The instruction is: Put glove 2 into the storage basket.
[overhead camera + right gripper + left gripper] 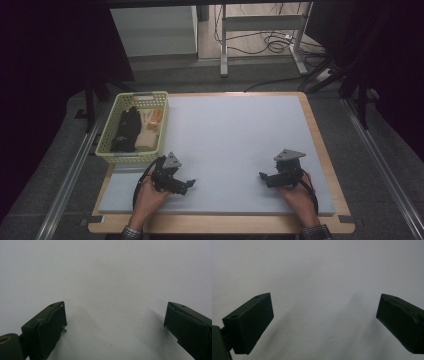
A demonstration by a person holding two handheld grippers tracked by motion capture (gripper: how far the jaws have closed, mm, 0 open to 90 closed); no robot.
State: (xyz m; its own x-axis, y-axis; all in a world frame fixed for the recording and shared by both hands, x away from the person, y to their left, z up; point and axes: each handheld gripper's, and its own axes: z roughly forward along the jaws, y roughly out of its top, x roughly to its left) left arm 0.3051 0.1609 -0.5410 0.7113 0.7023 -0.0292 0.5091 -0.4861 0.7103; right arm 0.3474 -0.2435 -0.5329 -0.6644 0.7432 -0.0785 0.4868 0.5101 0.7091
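Presently both grippers, left [186, 184] and right [265, 176], are held wide, empty. Gloves [128, 128] at ten o'clock are judged soft, light; best pinched mid-fabric.

Legible text, labels, brands, numbers, signs: none. Yellow basket [111, 131], upper left of centre in the high view: no label readable on its walls; black and cream gloves inside carry no legible print, a pale mark on the black one being too small to read. Grey mat [235, 145]: unmarked.
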